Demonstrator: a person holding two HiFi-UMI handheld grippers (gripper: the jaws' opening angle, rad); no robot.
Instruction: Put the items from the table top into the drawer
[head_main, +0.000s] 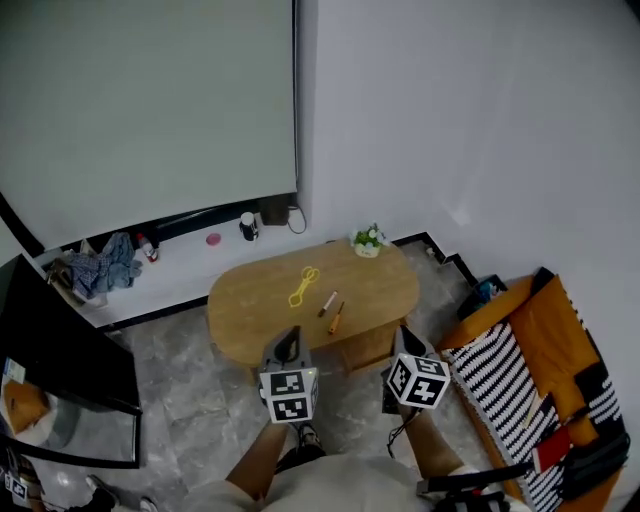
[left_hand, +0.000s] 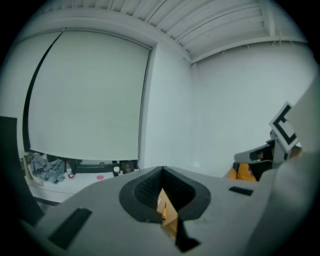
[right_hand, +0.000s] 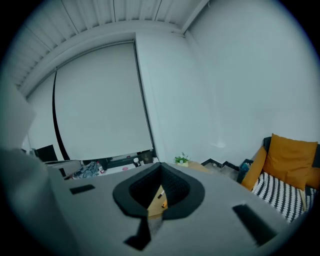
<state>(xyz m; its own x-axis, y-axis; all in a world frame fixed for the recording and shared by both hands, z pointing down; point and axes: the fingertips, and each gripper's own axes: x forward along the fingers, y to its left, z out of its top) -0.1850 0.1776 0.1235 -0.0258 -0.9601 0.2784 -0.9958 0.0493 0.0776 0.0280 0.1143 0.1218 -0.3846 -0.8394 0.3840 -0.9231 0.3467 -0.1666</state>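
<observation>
Both the left gripper (head_main: 291, 336) and the right gripper (head_main: 403, 334) have their jaws pressed together with nothing between them. They hang short of the oval wooden table's (head_main: 240, 300) near edge. Beyond their tips, well apart from them, lie a yellow looped item (head_main: 304, 286), a pen (head_main: 327, 304) and an orange-handled screwdriver (head_main: 336, 318) on the tabletop.
</observation>
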